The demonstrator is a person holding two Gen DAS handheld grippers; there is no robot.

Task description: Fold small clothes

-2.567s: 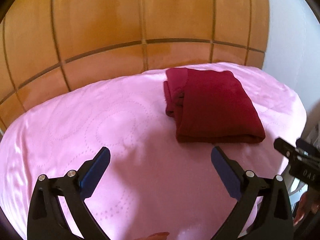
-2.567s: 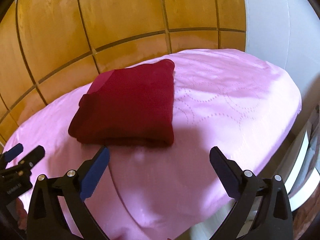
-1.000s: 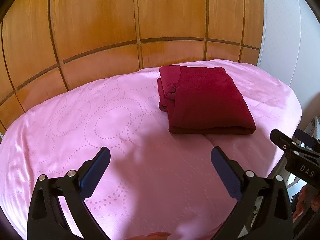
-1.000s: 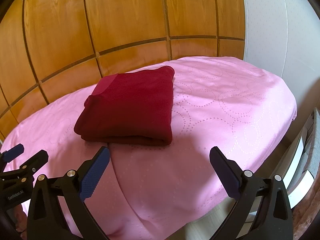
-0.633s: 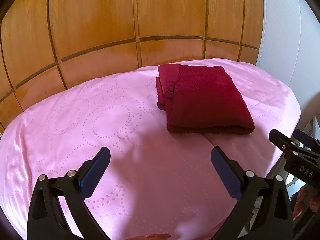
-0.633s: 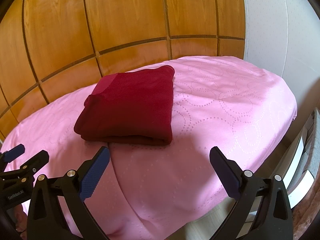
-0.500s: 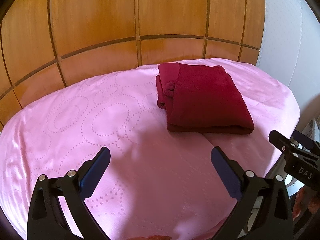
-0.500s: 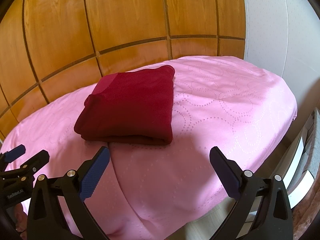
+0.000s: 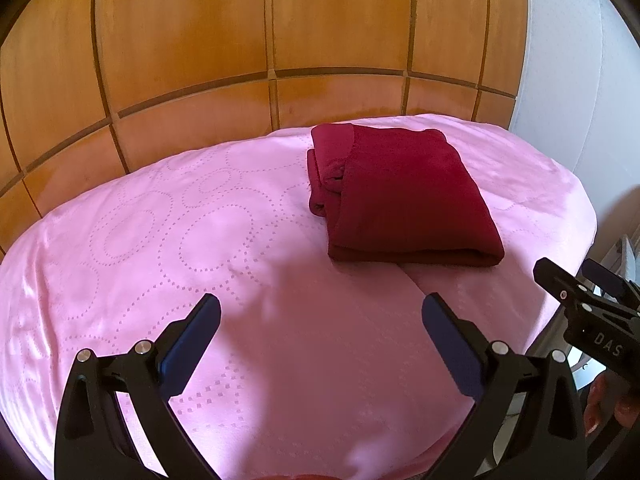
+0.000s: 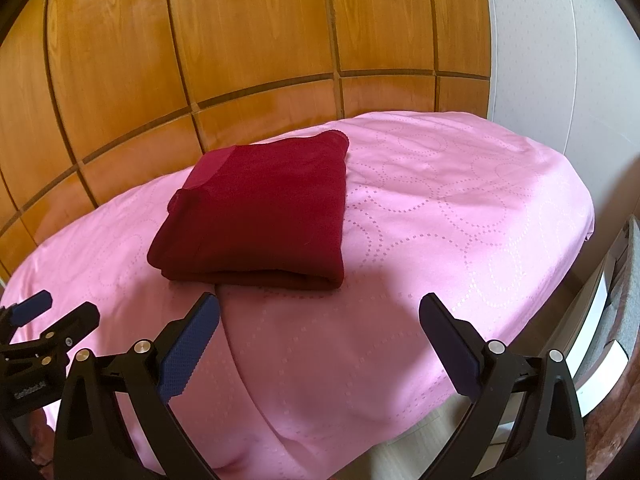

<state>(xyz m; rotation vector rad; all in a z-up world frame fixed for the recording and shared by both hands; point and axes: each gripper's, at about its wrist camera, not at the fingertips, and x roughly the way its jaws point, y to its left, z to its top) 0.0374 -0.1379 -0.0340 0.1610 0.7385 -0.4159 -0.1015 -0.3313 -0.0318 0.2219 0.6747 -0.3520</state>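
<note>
A dark red garment [image 9: 400, 196] lies folded into a thick rectangle on the pink bed cover [image 9: 200, 240]. In the right wrist view the same red garment [image 10: 264, 208] sits left of centre on the pink cover [image 10: 440, 220]. My left gripper [image 9: 320, 316] hovers open in front of the garment, well short of it, with nothing between its blue-padded fingers. My right gripper [image 10: 318, 312] is open too, just in front of the garment's near fold. Each gripper shows at the edge of the other's view.
A wooden panelled wall [image 9: 280, 40] rises right behind the bed. A white wall [image 10: 560, 60] stands at the right. Beyond the bed's right edge I see white furniture and a grey cushion [image 10: 628, 300]. A person's fingers [image 9: 608, 412] hold the right tool.
Both grippers have drawn back and slightly up from the folded garment since 2.6 s ago, so more of the bed shows. In the last half second almost nothing has moved.
</note>
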